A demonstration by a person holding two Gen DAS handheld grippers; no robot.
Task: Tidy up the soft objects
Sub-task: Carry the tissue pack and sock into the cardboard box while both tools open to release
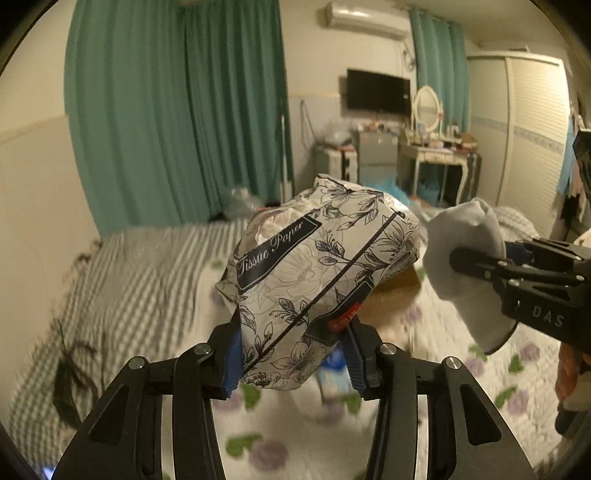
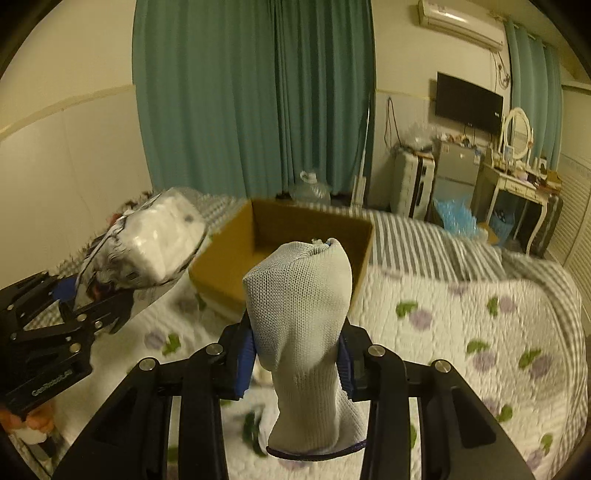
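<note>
Left claw: the left gripper [image 1: 291, 354] is clamped on a soft plastic pack of tissue paper printed with black flowers [image 1: 314, 280], held up in the air above the bed.
Right claw: the right gripper [image 2: 295, 362] pinches a white mesh-knit sock with a dark cuff [image 2: 306, 332] around its middle; the toe stands up and the cuff hangs below the blue pads.
Where they sit: both soft things are aloft, near each other, neither touching the bedding.
Box: an open brown cardboard box [image 2: 236, 280] rests on the bed just ahead of the sock; the part of its inside that I can see looks bare, though the sock hides some of it.
Progress: I would say this is early or midway. Two items are picked up and none is visibly packed yet. Both still have to go over the rim and be let go.
Surface: a quilted white bedspread with purple flowers and green leaves [image 2: 461, 332], with a grey striped blanket [image 1: 129, 273] beyond it. It is soft, so the box may tip if pushed.
Room: teal curtains [image 2: 258, 92], a wall television [image 2: 469, 103], a white dressing table with an oval mirror [image 2: 517, 177], and an air conditioner [image 2: 461, 26] up high. The light is dim and yellowish.
</note>
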